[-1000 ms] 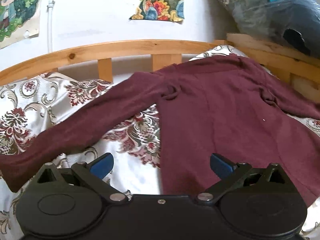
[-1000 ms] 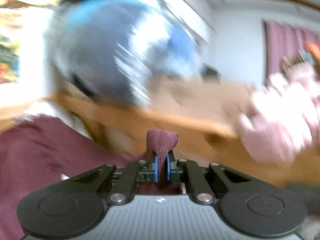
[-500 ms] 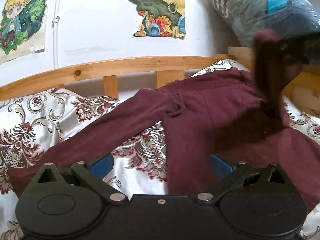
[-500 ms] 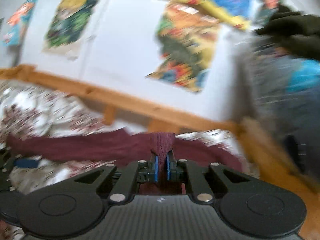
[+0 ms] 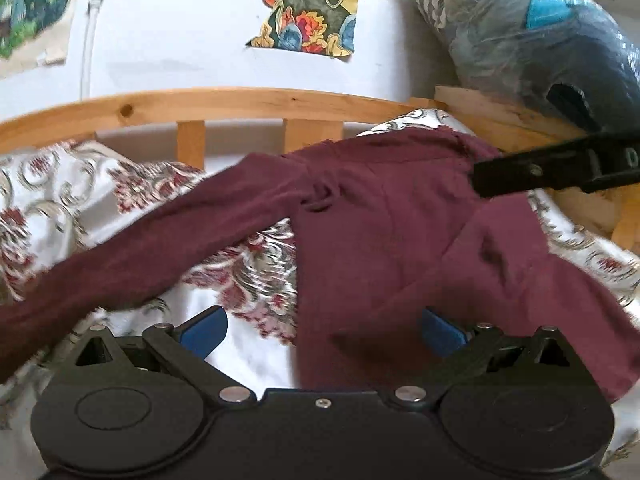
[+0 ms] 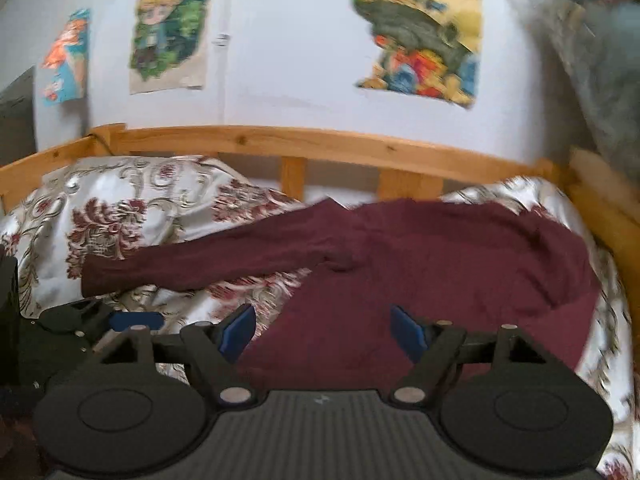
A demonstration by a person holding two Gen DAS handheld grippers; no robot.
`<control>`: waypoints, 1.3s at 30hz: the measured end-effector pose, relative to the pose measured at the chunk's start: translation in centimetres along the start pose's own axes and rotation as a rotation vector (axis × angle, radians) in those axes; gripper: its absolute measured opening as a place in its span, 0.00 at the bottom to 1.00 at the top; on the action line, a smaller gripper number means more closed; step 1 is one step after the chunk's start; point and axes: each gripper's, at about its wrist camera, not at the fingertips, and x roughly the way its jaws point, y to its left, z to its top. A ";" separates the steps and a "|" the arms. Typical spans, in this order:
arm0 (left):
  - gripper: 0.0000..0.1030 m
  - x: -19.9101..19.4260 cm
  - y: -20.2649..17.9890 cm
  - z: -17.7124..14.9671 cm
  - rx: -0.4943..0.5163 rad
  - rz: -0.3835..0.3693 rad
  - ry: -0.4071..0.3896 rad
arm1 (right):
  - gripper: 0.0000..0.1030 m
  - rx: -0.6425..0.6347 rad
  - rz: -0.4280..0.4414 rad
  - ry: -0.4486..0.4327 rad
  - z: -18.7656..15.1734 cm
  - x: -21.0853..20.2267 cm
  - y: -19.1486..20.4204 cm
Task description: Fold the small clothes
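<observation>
A maroon long-sleeved top (image 5: 380,232) lies on the floral bedspread (image 5: 256,276). Its left sleeve (image 5: 132,256) stretches out to the left. Its right sleeve (image 5: 492,248) is folded in over the body. My left gripper (image 5: 322,326) is open and empty above the top's near left edge. My right gripper (image 6: 322,330) is open and empty above the top (image 6: 420,264); part of it also shows at the right of the left wrist view (image 5: 552,168). The left gripper shows at the left of the right wrist view (image 6: 80,320).
A wooden bed rail (image 5: 240,100) runs along the far side and the right side (image 6: 600,208). A plastic-wrapped blue bundle (image 5: 540,36) sits on the right rail. Posters (image 6: 168,28) hang on the white wall.
My right gripper carried the right sleeve leftward over the top's body, let it go and opened. The sleeve now lies folded on the body. The left gripper stayed open.
</observation>
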 end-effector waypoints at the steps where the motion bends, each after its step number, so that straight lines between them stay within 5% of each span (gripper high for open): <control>1: 0.99 0.1 0.1 0.0 -0.012 -0.018 -0.003 | 0.79 0.015 -0.023 0.010 0.0 -0.4 -0.9; 4: 0.99 0.7 0.1 0.0 -0.033 -0.067 -0.018 | 0.83 0.071 -0.131 0.037 -0.3 -0.7 -4.5; 8: 0.99 2.7 -0.9 -0.3 0.049 -0.059 0.006 | 0.80 0.027 -0.394 0.137 -2.0 0.6 -9.2; 12: 0.99 4.2 -1.2 -1.5 0.125 -0.016 0.062 | 0.56 -0.131 -0.582 0.289 -5.0 3.8 -12.6; 19: 0.99 5.3 -0.2 -2.2 0.048 -0.050 0.143 | 0.56 -0.257 -0.611 0.358 -7.3 7.6 -13.9; 25: 0.99 5.9 0.5 -2.3 -0.012 -0.094 0.207 | 0.50 -0.286 -0.635 0.314 -7.9 9.8 -13.8; 27: 0.99 6.0 0.4 -2.4 -0.004 -0.092 0.215 | 0.21 -0.310 -0.604 0.308 -8.0 9.8 -13.2; 30: 0.99 6.0 0.4 -2.4 -0.007 -0.094 0.222 | 0.05 -0.331 -0.586 0.290 -8.0 9.5 -12.2; 39: 0.99 6.1 0.5 -2.4 -0.007 -0.093 0.226 | 0.00 -0.008 -0.680 0.180 -6.6 4.6 -14.5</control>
